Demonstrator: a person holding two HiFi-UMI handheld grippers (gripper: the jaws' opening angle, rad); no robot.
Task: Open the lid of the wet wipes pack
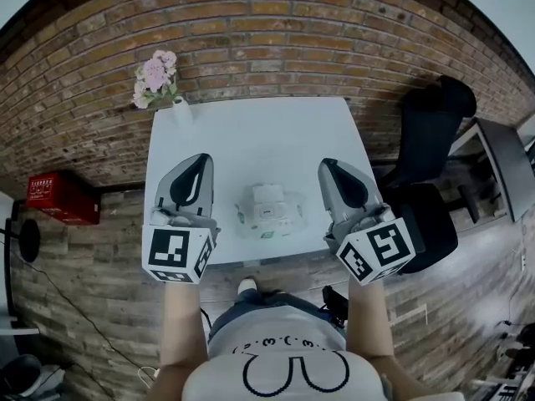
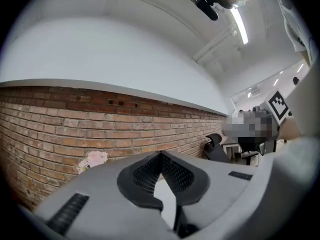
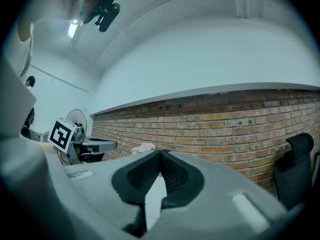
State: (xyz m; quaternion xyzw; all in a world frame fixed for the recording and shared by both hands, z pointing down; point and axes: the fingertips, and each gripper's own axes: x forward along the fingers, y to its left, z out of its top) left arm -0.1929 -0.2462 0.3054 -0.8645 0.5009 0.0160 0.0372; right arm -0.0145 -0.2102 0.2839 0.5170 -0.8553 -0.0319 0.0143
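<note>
The white wet wipes pack (image 1: 268,211) lies on the white table (image 1: 251,132), near its front edge, between my two grippers in the head view. My left gripper (image 1: 197,159) hangs to the left of the pack, raised above the table and shut with nothing in it. My right gripper (image 1: 328,164) is held to the right of the pack, also shut and empty. In the left gripper view the left gripper (image 2: 161,154) points level at the brick wall with its tips together. In the right gripper view the right gripper (image 3: 160,153) does the same. Neither gripper view shows the pack.
A small vase of pink flowers (image 1: 156,78) stands at the table's far left corner. A black office chair (image 1: 428,170) sits to the right of the table. A red box (image 1: 60,195) lies on the floor at the left. A brick wall (image 1: 267,32) runs behind.
</note>
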